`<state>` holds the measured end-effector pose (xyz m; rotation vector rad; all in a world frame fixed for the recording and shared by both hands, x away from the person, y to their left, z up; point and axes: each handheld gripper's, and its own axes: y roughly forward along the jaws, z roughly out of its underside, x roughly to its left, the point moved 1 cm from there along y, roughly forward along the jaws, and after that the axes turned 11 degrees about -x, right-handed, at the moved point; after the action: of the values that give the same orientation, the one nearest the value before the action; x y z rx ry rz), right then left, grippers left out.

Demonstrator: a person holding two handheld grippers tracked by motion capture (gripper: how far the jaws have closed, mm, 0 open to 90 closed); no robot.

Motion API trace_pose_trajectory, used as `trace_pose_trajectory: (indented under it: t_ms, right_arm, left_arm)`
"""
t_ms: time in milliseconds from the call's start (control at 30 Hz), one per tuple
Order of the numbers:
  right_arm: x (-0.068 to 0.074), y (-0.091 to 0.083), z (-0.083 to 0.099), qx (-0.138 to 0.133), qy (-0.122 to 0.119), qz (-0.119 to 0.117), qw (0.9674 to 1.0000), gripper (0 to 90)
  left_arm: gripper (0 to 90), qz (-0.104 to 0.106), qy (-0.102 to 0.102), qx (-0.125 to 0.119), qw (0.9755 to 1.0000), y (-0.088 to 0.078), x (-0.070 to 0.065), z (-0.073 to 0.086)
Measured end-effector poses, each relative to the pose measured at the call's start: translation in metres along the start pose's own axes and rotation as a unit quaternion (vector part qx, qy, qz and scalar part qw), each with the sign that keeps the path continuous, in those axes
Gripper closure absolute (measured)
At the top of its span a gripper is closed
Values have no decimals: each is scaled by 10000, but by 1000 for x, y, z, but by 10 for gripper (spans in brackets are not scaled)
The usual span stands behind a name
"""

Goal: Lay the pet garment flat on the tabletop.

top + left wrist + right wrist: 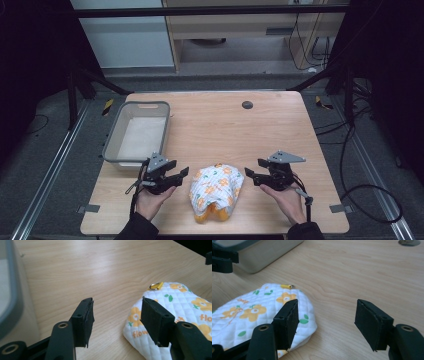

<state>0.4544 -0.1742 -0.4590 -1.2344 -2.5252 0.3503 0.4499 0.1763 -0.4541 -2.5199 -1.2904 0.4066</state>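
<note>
Quilted white fabric with orange flowers makes up the one item in play: a padded mitt [216, 192] lying flat on the table [280, 130], near its front edge and between your two hands. A small yellow loop with a metal ring [156, 286] sits at its far end.

Your left hand-held gripper [176, 176] is just beside the mitt's left side with its jaws spread wide and nothing between them; in the left gripper view the pads [86, 322] are bare and the right-hand jaw stands over the mitt's edge, and I cannot tell whether it touches. Your right hand-held gripper [253, 176] is just beside the mitt's right side, also wide apart and carrying nothing.

As I read it, the work has barely begun. The mitt is neither lifted nor gripped, and the grey basin [113, 140] at the table's left rear looks empty. If the mitt is meant for that basin, the grasp, the lift and the placing are all still ahead of you.

Count: one mitt, one basin, two grippers, and one round dark cap [247, 105] set in the table near its far edge.
</note>
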Motion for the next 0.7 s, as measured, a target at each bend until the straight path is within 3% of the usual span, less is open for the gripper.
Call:
trace_pose_trajectory:
  t_ms: [133,233,467,700]
  right_arm:
    - [7,8,7,184,-105,-46,9998,351]
    - [11,11,9,266,-122,-132,9995,349]
    - [15,20,16,497,-89,-253,9984,365]
    - [17,33,22,685,-246,-311,9969,414]
  left_arm:
    - [432,123,-35,187,9997,5,-4,6]
    - [432,328,-15,368,9988,12,-11,8]
    - [424,400,-2,582,9975,17,-17,13]
    - [426,446,29,869,9952,28,-20,24]
